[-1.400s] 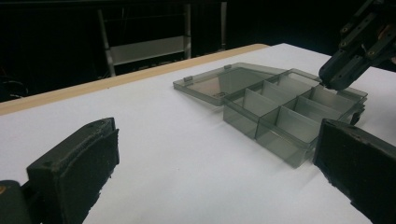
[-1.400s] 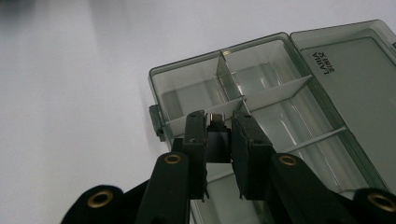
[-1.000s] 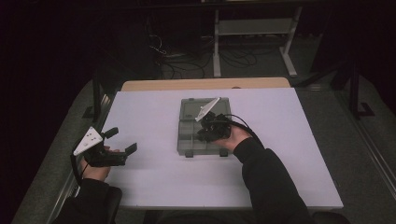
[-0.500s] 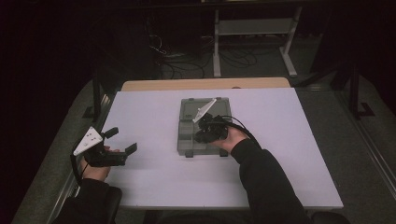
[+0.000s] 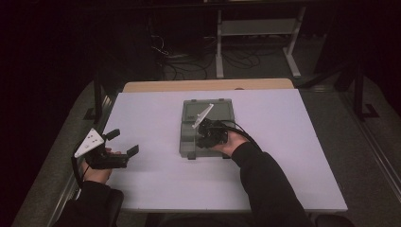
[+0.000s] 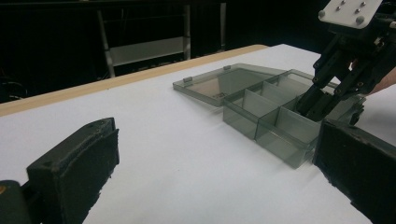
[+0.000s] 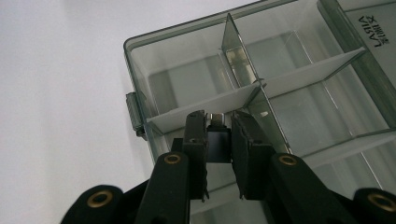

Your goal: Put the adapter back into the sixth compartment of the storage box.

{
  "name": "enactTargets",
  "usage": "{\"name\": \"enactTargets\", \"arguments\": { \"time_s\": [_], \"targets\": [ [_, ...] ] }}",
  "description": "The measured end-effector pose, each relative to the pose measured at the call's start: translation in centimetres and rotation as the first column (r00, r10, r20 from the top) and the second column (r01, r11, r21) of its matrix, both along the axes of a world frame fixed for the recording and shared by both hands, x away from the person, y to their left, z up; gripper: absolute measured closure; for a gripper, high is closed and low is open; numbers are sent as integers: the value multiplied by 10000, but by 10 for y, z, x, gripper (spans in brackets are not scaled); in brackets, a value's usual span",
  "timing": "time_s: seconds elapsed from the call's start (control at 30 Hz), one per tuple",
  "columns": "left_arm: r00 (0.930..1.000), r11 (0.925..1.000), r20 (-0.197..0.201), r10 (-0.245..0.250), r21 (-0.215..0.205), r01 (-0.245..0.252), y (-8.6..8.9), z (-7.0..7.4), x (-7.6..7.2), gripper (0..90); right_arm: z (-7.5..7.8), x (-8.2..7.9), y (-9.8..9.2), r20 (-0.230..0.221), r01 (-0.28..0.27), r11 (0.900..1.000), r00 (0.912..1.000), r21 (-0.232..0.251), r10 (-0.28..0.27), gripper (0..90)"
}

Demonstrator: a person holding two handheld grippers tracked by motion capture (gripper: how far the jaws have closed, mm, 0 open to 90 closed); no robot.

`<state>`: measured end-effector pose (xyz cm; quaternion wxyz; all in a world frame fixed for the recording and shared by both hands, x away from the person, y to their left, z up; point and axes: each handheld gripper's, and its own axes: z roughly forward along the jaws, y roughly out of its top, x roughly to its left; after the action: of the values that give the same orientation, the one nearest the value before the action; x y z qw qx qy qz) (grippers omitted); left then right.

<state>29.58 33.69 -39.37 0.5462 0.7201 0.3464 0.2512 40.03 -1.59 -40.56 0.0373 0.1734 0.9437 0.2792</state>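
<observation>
Right claw clamped on small dark block over near compartment of open organizer box, mid-worktop. Left claw wide open, empty. Risk: snagging a divider, dropping block outside.

The room lies dark. A white desk with a wooden far edge stands on grey floor. Beyond it, a pale metal shelf frame rises above tangled cables.
</observation>
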Motion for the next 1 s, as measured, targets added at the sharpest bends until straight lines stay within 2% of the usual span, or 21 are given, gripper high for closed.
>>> {"name": "enactTargets", "arguments": {
  "time_s": [0.23, 0.27, 0.47, 0.8, 1.0],
  "targets": [
    [10000, 10000, -7, -4, 2, 4, 0, 0, 0, 0, -2, 0, 1, -142, 32, 10000, 9999, -76, -33, 745],
    [10000, 10000, -8, -4, 5, 4, 0, 0, 0, 0, -2, 1, 1, -178, 67, 10000, 9998, -25, -67, 692],
    [10000, 10000, -13, -27, 0, 27, 0, 0, 0, 0, -1, 0, 0, -149, 199, 9998, 9997, -1, -199, 625],
    [10000, 10000, -6, -34, 5, 34, 0, 0, 0, 0, 4, 0, -2, -179, 288, 9995, 9994, 158, -285, 566],
    [10000, 10000, -10, -34, -1, 34, 0, 0, 0, 0, 10, -1, -7, -134, 286, 9992, 9995, 274, -283, 466]
  ]
}}
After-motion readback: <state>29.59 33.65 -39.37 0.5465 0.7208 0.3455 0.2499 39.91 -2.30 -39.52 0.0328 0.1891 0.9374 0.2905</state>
